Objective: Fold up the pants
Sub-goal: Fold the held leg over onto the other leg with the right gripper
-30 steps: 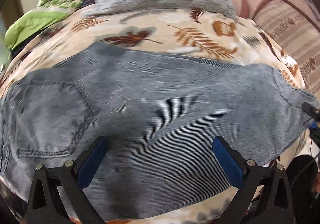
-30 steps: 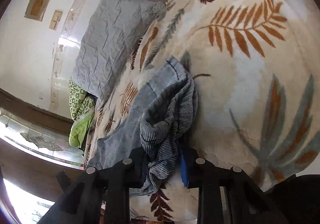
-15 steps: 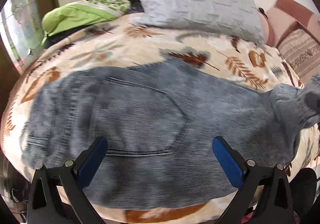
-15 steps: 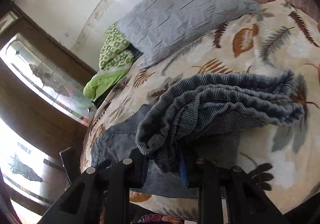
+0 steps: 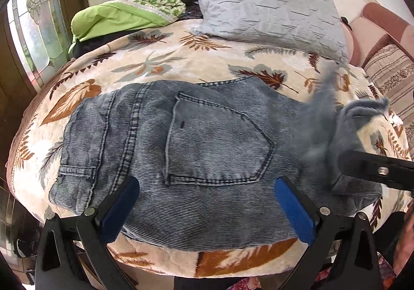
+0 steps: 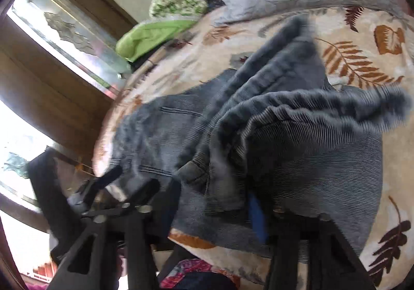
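Observation:
Grey-blue ribbed pants [image 5: 196, 150] lie flat on the leaf-print bed cover [image 5: 165, 57], back pocket up, waistband at the left. My left gripper [image 5: 207, 209] is open and empty over the pants' near edge. My right gripper [image 6: 214, 202] is shut on the bunched leg ends of the pants [image 6: 297, 129] and holds them raised over the seat part. In the left wrist view the right gripper's black frame [image 5: 375, 168] shows at the right with the lifted cloth [image 5: 333, 119].
A grey quilted pillow [image 5: 271, 13] and a green folded blanket [image 5: 134, 10] lie at the head of the bed. A wooden glazed door [image 6: 59, 39] stands at the left. A striped, pink sofa [image 5: 390, 67] is at the right. The bed's front edge [image 5: 207, 264] is just below my left gripper.
My right gripper has carried the leg ends leftward, over the seat of the pants. My left gripper has shifted toward the waistband, so the pocket now sits centred.

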Motion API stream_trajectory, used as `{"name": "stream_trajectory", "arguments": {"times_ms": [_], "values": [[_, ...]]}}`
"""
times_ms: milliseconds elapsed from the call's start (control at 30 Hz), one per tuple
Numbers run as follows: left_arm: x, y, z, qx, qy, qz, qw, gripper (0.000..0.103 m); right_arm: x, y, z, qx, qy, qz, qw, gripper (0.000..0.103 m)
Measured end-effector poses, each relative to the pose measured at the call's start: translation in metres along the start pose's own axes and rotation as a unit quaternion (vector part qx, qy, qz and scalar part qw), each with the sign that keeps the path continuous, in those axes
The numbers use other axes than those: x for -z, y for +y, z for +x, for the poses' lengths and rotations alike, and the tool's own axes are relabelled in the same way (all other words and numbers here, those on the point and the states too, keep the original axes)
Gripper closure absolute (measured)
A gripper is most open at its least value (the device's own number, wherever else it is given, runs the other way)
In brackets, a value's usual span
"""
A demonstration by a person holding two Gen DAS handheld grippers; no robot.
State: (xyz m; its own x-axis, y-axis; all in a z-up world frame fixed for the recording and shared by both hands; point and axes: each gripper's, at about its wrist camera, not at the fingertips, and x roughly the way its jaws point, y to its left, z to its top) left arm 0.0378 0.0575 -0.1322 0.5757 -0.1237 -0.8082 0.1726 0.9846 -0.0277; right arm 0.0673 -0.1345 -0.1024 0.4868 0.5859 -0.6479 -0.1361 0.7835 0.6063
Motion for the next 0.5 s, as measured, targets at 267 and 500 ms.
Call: {"name": "stream_trajectory", "arguments": {"times_ms": [267,500], "values": [[-0.003,-0.018,0.001,0.011,0.006,0.013,0.9998,0.000,0.022,-0.028,-0.050,-0.010,-0.055,0.006,0.998,0.044],[-0.021,-0.032,0.010,0.041,0.008,-0.007,0.9991,0.000,0.036,-0.093,-0.057,-0.025,-0.071,0.120,0.990,0.044]]}}
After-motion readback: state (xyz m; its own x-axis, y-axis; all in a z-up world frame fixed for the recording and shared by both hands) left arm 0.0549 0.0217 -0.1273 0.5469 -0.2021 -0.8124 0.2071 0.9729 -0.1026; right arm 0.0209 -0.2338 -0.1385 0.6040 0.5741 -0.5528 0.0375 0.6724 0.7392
